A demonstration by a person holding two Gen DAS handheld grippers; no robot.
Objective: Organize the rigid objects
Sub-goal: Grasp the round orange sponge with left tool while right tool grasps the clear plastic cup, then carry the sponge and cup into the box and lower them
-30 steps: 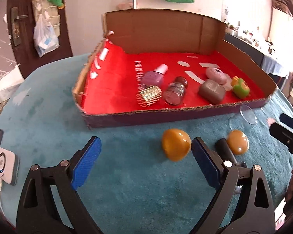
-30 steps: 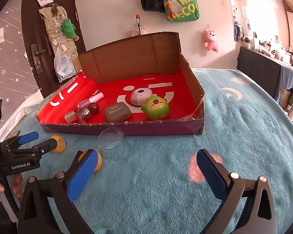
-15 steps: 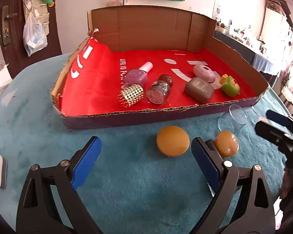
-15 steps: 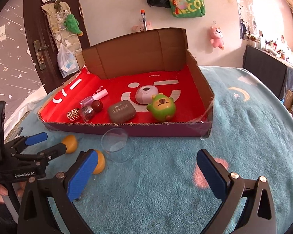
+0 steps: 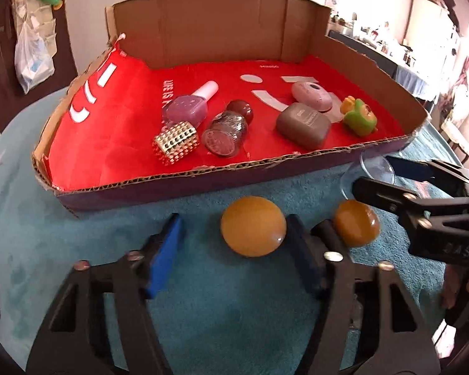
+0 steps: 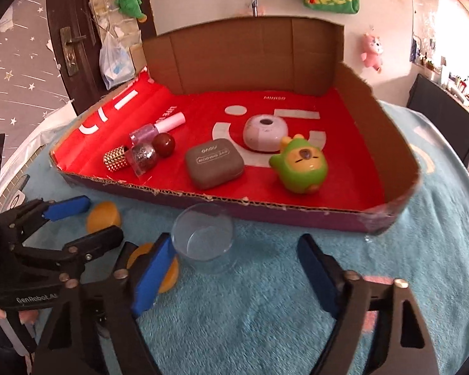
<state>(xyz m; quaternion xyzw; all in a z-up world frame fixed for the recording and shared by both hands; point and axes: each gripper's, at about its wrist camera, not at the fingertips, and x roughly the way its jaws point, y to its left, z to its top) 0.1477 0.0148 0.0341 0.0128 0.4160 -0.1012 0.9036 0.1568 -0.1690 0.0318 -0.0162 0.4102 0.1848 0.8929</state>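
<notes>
Two grippers: both work over the teal cloth point(image 6: 297, 328) in front of the cardboard tray point(image 5: 203, 184), jaws on each closing.
Left gripper point(image 5: 231, 243): fingers still spread, closing around the larger amber dome point(image 5: 252, 225); the right pad is just beside it, the left pad apart, nothing pinched yet.
Right gripper point(image 6: 234, 268): fingers spread and closing, with the clear cup point(image 6: 204, 237) lying on its side between them, untouched.
Smaller amber dome point(image 5: 356, 223): sits just beside the left gripper's right finger, partly behind the right gripper's left finger point(image 6: 153, 275).
Risk, dome: one-sided contact may roll the smooth rounded piece away.
Risk, cup: likely to roll or squirt out of the pads.
Risk, crowding: the two tools sit close and could knock each other.
Edge: the tray's low front wall must be cleared.
Open room: bare red floor point(image 6: 353, 181) at the tray's right and left ends.
</notes>
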